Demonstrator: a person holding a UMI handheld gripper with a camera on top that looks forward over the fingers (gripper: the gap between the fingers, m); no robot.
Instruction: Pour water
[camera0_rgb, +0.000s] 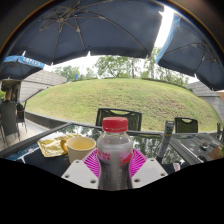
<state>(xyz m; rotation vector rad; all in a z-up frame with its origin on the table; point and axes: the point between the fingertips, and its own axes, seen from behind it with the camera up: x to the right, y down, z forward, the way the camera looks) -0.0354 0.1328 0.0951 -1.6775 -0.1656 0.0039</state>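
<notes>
A clear plastic water bottle (114, 155) with a red cap and a red label stands upright between my two fingers. Both magenta pads (93, 163) press against its sides, so my gripper (114, 172) is shut on the bottle. The bottle's base is hidden below the fingers. A yellow cup (79, 146) sits on the glass table (40, 158) just left of the bottle and slightly beyond the fingers; its mouth faces up and looks empty.
A yellow cloth or wrapper (52, 148) lies beside the cup. Dark chairs (119, 116) stand behind the table, and another at the right (186, 125). A dark appliance (198, 149) sits at the right. Umbrellas overhang; a grassy slope lies beyond.
</notes>
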